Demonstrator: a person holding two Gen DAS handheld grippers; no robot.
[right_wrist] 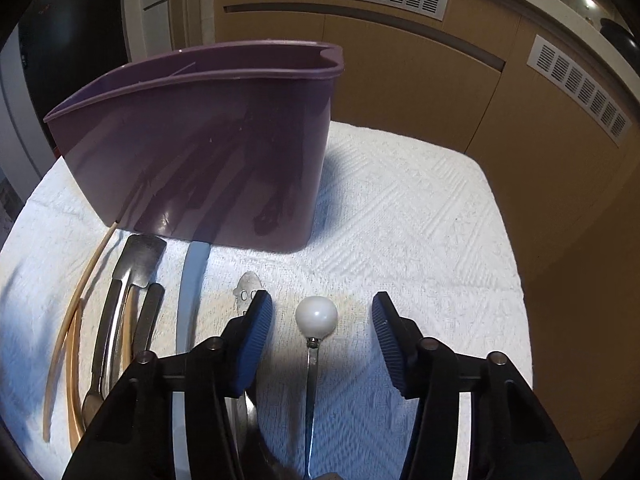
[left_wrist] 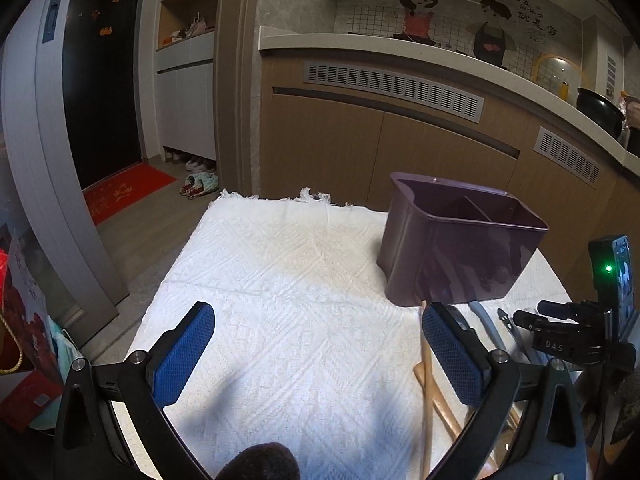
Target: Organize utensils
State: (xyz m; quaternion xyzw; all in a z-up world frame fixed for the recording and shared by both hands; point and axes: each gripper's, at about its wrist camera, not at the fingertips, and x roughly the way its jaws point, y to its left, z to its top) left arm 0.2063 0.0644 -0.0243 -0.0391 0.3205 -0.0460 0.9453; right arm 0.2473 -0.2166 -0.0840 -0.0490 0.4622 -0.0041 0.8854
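A purple utensil holder [left_wrist: 460,240] with inner dividers stands on a white cloth; it also shows in the right wrist view [right_wrist: 208,140]. Several utensils lie in front of it: wooden chopsticks [right_wrist: 76,312], metal handles [right_wrist: 128,288], a pale blue handle [right_wrist: 192,292] and a metal utensil with a white ball end [right_wrist: 316,314]. My right gripper [right_wrist: 322,340] is open, its blue pads either side of the ball-ended utensil, not touching. My left gripper [left_wrist: 316,352] is open and empty over the cloth, chopsticks [left_wrist: 426,364] by its right finger.
The white cloth [left_wrist: 288,280] covers a small table with edges near on all sides. Wooden cabinets [left_wrist: 400,140] stand behind. The other gripper's mount with a phone [left_wrist: 612,280] shows at the right of the left wrist view. A door and red mat [left_wrist: 120,192] are at left.
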